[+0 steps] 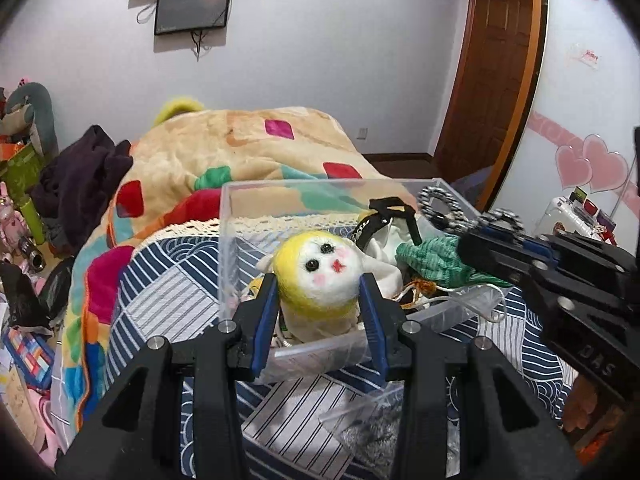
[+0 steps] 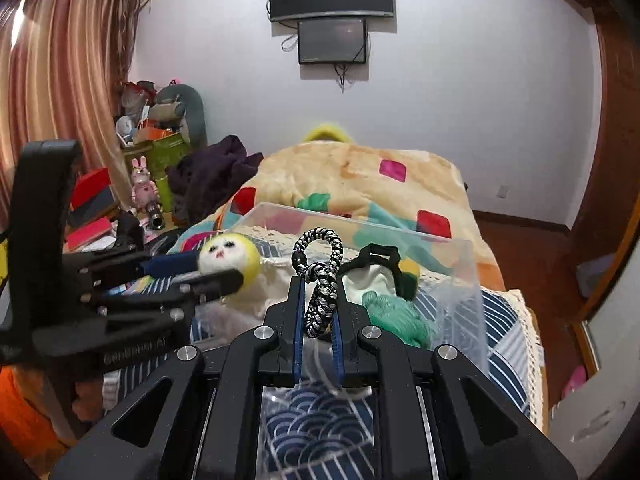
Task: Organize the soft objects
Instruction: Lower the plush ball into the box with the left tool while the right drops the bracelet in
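My left gripper [image 1: 320, 280] is shut on a felt doll [image 1: 320, 276] with a white face and yellow hood, held over the near wall of a clear plastic box [image 1: 240, 200]. The doll [image 2: 228, 258] and the left gripper [image 2: 224, 276] also show at the left of the right wrist view. My right gripper [image 2: 320, 300] is shut on a black-and-white braided cord [image 2: 320, 276] that loops above its fingertips. In the left wrist view that cord [image 1: 444, 208] sticks out of the right gripper [image 1: 468, 236] over the box. Inside the box [image 2: 460, 248] lie a green knitted piece [image 2: 396, 312], a white cloth [image 2: 372, 280] and a black strap [image 2: 380, 252].
The box stands on a bed with a blue-and-white patterned sheet [image 1: 168, 292]. Behind it lies a bunched colourful blanket [image 1: 224, 148]. A clear bag [image 1: 372, 428] lies near the front. Cluttered toys and boxes [image 2: 152, 148] fill the left side; a door [image 1: 496, 72] stands at the right.
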The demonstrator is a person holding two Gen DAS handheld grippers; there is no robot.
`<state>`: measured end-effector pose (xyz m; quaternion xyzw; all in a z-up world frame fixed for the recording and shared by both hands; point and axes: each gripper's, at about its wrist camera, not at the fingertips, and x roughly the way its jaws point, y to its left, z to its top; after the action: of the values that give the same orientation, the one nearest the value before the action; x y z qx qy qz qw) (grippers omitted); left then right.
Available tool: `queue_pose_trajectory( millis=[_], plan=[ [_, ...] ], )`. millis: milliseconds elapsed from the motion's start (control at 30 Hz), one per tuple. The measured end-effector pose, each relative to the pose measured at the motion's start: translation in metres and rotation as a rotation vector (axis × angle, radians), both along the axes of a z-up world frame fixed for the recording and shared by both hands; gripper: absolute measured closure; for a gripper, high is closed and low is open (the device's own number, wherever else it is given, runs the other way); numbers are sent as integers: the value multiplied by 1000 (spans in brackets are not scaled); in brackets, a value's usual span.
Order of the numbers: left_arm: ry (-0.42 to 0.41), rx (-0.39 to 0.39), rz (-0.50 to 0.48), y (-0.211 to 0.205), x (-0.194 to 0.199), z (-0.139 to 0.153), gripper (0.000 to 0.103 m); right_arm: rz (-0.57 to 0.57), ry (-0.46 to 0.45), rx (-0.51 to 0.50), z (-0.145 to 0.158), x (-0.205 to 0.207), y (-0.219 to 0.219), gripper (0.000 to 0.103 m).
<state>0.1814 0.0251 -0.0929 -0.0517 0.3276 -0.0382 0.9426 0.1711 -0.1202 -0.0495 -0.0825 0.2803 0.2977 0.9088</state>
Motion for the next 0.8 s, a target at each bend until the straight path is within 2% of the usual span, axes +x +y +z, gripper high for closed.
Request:
queue_pose_trajectory(
  millis=[200, 433, 533, 600, 800],
  plan=[
    [38, 2, 4, -1, 14, -12, 63, -26, 62, -27, -14, 27, 8, 92],
    [27, 36, 5, -5, 12, -13, 61, -20, 90, -63, -24, 30, 16, 92],
    [34, -11, 12, 0, 10, -10, 58, -15, 78, -80, -24, 26, 17, 88],
    [29, -25, 16, 3, 8, -7, 58, -6, 77, -76, -23, 23, 16, 79],
    [6, -26, 7, 4, -1, 3, 56, 3, 71, -73, -15, 21, 11, 72]
  ],
)
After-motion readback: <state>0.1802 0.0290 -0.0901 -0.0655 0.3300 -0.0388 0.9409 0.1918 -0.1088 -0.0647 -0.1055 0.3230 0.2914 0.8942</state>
